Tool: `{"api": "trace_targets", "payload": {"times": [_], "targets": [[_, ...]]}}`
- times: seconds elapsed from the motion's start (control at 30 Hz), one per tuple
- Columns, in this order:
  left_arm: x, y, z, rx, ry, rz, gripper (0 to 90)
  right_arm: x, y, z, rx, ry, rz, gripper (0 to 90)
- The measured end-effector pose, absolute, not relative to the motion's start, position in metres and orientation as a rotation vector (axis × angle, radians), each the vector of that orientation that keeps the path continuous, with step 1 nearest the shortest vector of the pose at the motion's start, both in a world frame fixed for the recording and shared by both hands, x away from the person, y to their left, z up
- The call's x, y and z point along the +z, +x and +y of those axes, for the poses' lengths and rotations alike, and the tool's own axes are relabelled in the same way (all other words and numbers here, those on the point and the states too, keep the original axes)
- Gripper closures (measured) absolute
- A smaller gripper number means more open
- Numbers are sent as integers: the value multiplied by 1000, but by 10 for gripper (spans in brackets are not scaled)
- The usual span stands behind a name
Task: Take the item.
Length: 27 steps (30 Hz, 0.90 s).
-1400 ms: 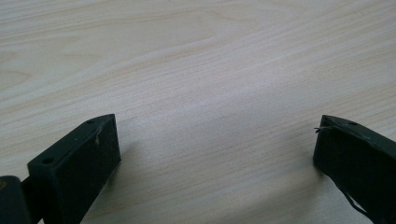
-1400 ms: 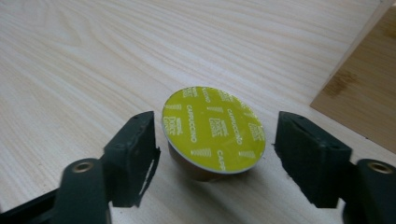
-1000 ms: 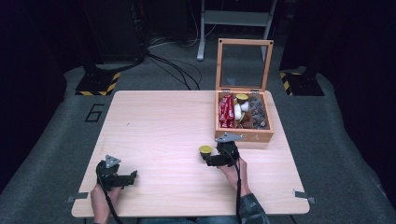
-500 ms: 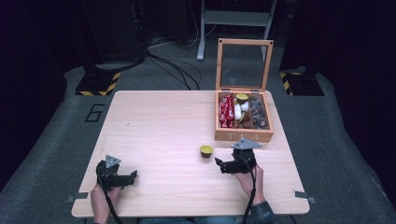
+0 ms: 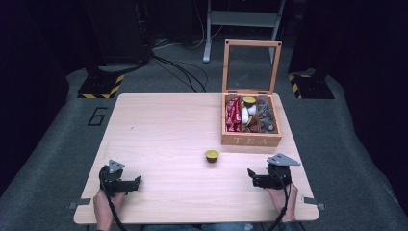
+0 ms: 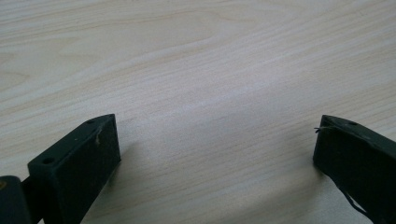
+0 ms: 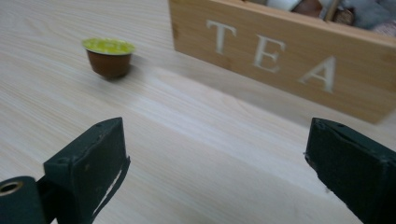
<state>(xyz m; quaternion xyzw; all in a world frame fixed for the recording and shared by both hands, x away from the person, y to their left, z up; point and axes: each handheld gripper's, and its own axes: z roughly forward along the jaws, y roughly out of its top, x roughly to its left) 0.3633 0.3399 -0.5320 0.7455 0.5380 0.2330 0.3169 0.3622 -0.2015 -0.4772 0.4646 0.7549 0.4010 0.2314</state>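
Near the table's [image 5: 159, 120] front edge, my right gripper [image 5: 251, 176] gapes empty, jaws just widened, apart from the capsule [image 5: 211, 155]; my left gripper [image 5: 136, 182] seems spread too.

Capsule [image 5: 211, 155] between gripper [image 5: 250, 174] and box [image 5: 251, 140]

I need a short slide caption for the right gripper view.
Open right gripper above the table, facing a yellow-lidded capsule beside the wooden TEA box.

Black grippers [image 5: 253, 177] with blocky, screw-holed jaws, grey triangular plates and black cables.
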Motion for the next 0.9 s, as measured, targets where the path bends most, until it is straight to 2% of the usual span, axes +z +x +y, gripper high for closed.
{"api": "trace_targets", "payload": {"times": [0.4, 0.6, 0.9], "targets": [[-532, 363, 340, 613, 1962, 1416, 4, -515, 347, -253, 961, 1457, 2036, 43], [-532, 363, 340, 613, 1961, 1416, 4, -523, 346, -263, 904, 1495, 2022, 3], [-532, 363, 340, 614, 1961, 1416, 4, -529, 348, -267, 863, 1508, 2046, 0]]}}
